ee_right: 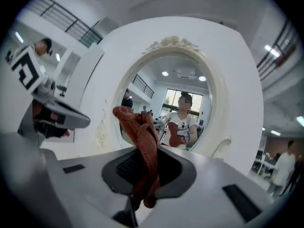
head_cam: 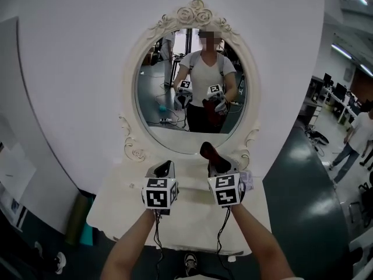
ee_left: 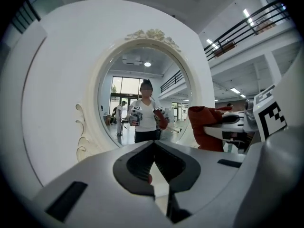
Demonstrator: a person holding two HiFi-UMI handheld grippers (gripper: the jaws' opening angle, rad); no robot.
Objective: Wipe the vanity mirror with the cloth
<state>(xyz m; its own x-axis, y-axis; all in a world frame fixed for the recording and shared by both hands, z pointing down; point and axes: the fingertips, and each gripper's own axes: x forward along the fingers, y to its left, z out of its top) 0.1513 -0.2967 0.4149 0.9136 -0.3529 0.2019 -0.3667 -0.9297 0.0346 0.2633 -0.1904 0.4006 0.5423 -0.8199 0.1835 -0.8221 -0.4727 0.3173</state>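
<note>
Before the oval vanity mirror (head_cam: 169, 118), both grippers hang side by side above the white tabletop (head_cam: 116, 212), clear of the glass. Right gripper (head_cam: 214, 162): jaws clamped on a rust-red cloth (head_cam: 208, 151), its folds bunched and poking up past the tips. Left gripper (head_cam: 165, 168): jaws pressed together, nothing between them. Glass reflects the person (head_cam: 205, 77), cloth and grippers.

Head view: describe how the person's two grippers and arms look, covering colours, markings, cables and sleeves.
The left claw and right claw are pale grey moulded shells with dark insides. Each carries a white cube with black square markers, and a thin black cable hangs from each. The forearms show no sleeves.
</note>
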